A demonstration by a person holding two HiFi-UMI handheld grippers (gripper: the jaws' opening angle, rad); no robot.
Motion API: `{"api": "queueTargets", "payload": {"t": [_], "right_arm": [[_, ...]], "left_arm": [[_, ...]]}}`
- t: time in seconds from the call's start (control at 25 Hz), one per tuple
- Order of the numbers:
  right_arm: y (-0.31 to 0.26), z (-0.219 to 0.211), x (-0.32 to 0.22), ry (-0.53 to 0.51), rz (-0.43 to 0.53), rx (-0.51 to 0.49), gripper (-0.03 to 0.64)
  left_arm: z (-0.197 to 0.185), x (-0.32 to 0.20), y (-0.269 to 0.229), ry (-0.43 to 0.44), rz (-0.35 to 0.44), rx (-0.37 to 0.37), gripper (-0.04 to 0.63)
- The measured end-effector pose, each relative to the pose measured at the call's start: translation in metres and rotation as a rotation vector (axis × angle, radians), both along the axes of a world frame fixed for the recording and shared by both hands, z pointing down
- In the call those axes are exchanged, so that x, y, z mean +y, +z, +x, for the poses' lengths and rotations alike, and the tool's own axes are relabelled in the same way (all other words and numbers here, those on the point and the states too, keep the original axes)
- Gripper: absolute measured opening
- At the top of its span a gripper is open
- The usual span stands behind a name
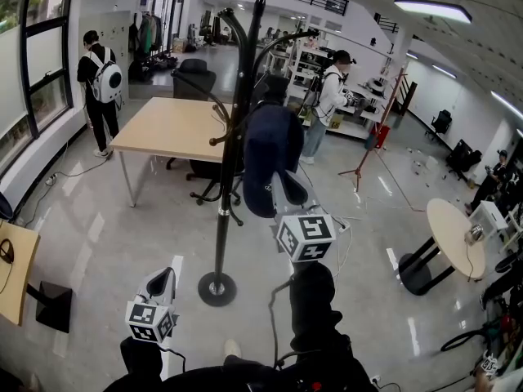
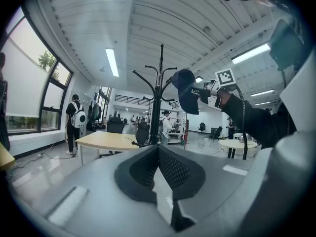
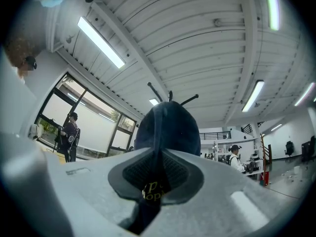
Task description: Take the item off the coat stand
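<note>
A black coat stand (image 1: pixel 231 137) rises from a round base on the floor in front of me. A dark navy cap (image 1: pixel 270 158) hangs at its right side, up among the hooks. My right gripper (image 1: pixel 288 189) is raised to the cap and shut on its fabric. In the right gripper view the cap (image 3: pixel 168 127) fills the centre, pinched between the jaws of that gripper (image 3: pixel 159 184), with the hook tips (image 3: pixel 170 95) above it. My left gripper (image 1: pixel 163 281) hangs low to the left of the stand's base, shut on nothing. The left gripper view shows its jaws closed (image 2: pixel 158 154) and the cap (image 2: pixel 189 90) far off.
A wooden table (image 1: pixel 167 125) and office chairs (image 1: pixel 196 76) stand behind the coat stand. A round table (image 1: pixel 453 231) is at the right, a desk corner (image 1: pixel 12 268) at the left. A person with a white backpack (image 1: pixel 100 80) and another person (image 1: pixel 331 96) stand further back.
</note>
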State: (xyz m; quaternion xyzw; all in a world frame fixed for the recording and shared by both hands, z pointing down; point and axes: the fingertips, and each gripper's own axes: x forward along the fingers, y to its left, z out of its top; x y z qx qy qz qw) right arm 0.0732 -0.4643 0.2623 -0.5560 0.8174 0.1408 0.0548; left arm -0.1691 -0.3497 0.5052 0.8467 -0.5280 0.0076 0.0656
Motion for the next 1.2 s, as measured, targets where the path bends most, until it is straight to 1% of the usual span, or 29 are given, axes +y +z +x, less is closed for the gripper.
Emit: {"api": "queueTargets", "payload": {"t": [0.12, 0.36, 0.64, 1.08, 1.2], "right_arm": [[-0.004, 0.001, 0.002, 0.002, 0.007, -0.008, 0.034], [-0.013, 0.003, 0.004, 0.008, 0.027, -0.016, 0.032], [-0.027, 0.009, 0.004, 0.017, 0.047, -0.016, 0.032], [-0.048, 0.014, 0.003, 0.029, 0.081, -0.012, 0.031], [-0.054, 0.014, 0.005, 0.028, 0.095, -0.013, 0.031]], "left_arm": [[0.002, 0.002, -0.003, 0.005, -0.007, 0.004, 0.003], [-0.004, 0.000, 0.001, -0.010, 0.014, 0.002, 0.003], [0.003, 0.004, -0.003, 0.001, -0.013, 0.014, 0.003], [0.001, -0.001, -0.001, -0.011, 0.017, 0.003, 0.003], [0.004, 0.001, -0.004, -0.008, 0.005, 0.010, 0.003]]}}
